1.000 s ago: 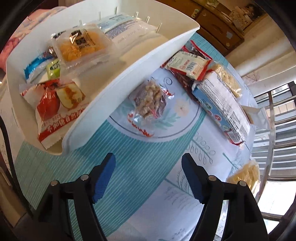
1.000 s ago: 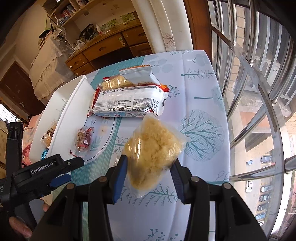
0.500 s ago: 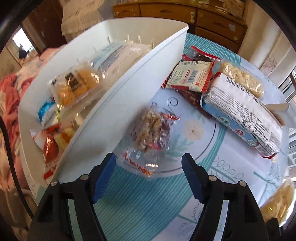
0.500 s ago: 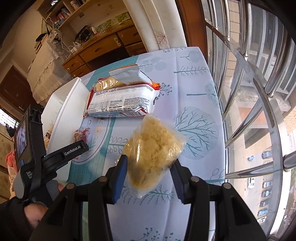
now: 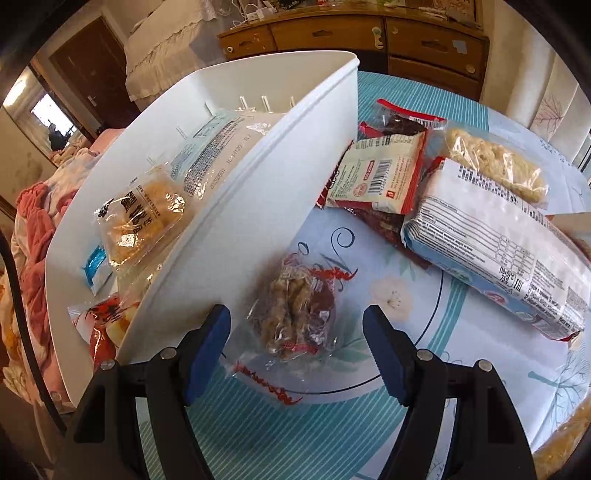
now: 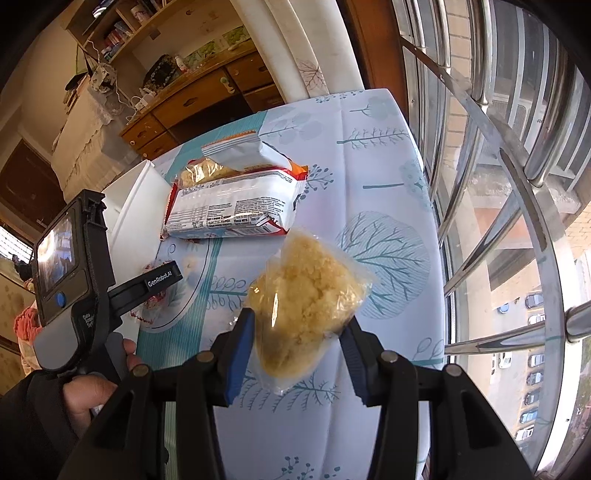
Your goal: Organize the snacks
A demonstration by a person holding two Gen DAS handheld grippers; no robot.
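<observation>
A clear packet of brown nut clusters [image 5: 295, 314] lies on the tablecloth beside the white bin [image 5: 258, 206]. My left gripper [image 5: 295, 319] hangs over it, open, blue pads either side and clear of the wrapper. The bin holds a yellow cake pack [image 5: 142, 221], a pale blue-labelled bag [image 5: 221, 147] and a red-printed packet [image 5: 103, 325]. In the right wrist view my right gripper [image 6: 297, 321] is shut on a clear bag of yellow crumbly snack [image 6: 306, 295], held above the table.
Right of the bin lie a long white biscuit pack [image 5: 498, 251], a red-and-white packet [image 5: 380, 177] and a clear bag of pale puffs [image 5: 495, 162]. A person's hand [image 6: 88, 395] holds the left tool. Window bars [image 6: 517, 184] run along the table's right edge; a wooden dresser [image 5: 369, 33] stands behind.
My left gripper has swung and moved forward over the nut packet, which now sits between its open fingers. The right gripper has stayed put, still gripping the yellow bag.
</observation>
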